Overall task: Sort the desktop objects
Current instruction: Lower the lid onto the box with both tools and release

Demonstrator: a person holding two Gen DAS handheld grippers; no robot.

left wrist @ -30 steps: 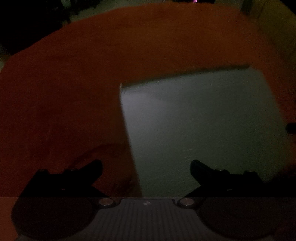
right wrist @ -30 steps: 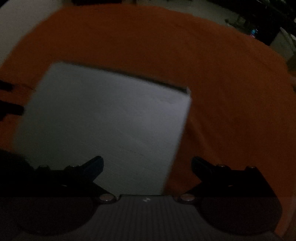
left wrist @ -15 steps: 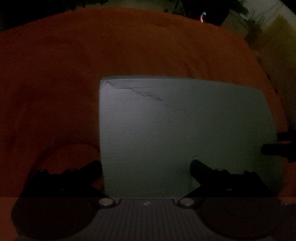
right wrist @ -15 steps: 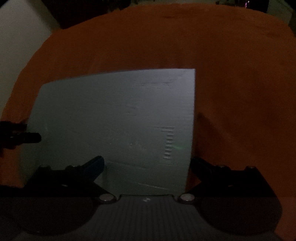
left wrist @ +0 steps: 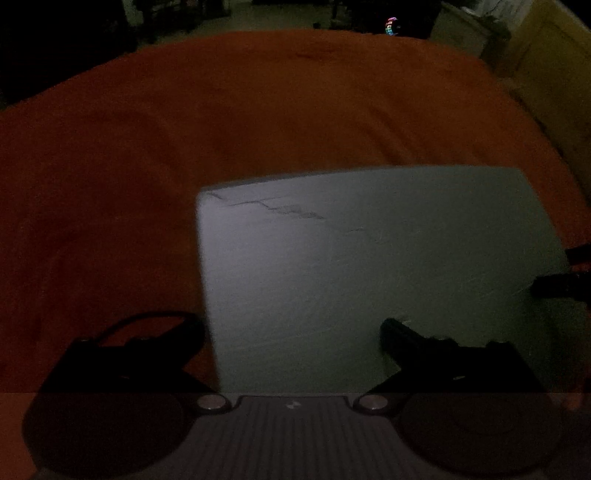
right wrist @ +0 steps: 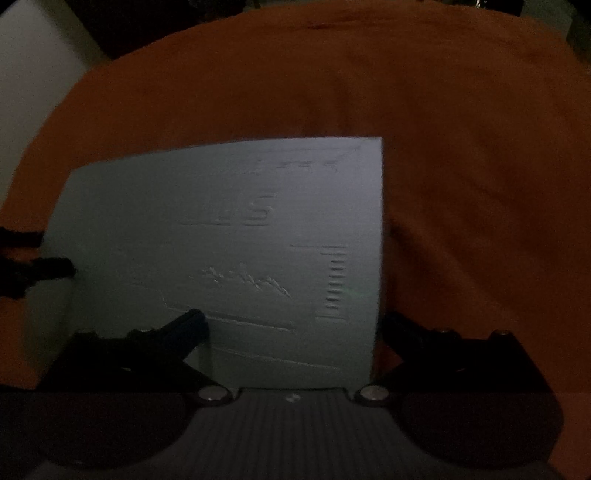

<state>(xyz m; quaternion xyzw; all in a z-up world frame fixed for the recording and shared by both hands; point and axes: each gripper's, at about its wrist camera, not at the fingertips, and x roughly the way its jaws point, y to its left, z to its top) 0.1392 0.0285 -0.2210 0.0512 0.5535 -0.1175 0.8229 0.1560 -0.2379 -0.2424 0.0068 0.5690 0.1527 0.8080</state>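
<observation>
A flat grey board (left wrist: 369,266) with scuffs and pressed-in marks lies on the orange cloth (left wrist: 184,147); it also shows in the right wrist view (right wrist: 229,240). My left gripper (left wrist: 291,332) is open, low over the board's near left edge, its left finger off the board and its right finger over it. My right gripper (right wrist: 291,325) is open over the board's near right edge, its right finger just past the edge. Each gripper's dark fingertips show at the side of the other's view. The scene is dim.
The orange cloth (right wrist: 461,147) covers the table all round the board. A pale wall or floor (right wrist: 29,74) lies past the cloth's left edge. A yellowish cabinet (left wrist: 554,74) stands at the far right, dark furniture and a small coloured light (left wrist: 390,26) behind.
Both grippers have swung round to face the board squarely and come closer. The board now fills the space between each pair of fingers. Both stay open.
</observation>
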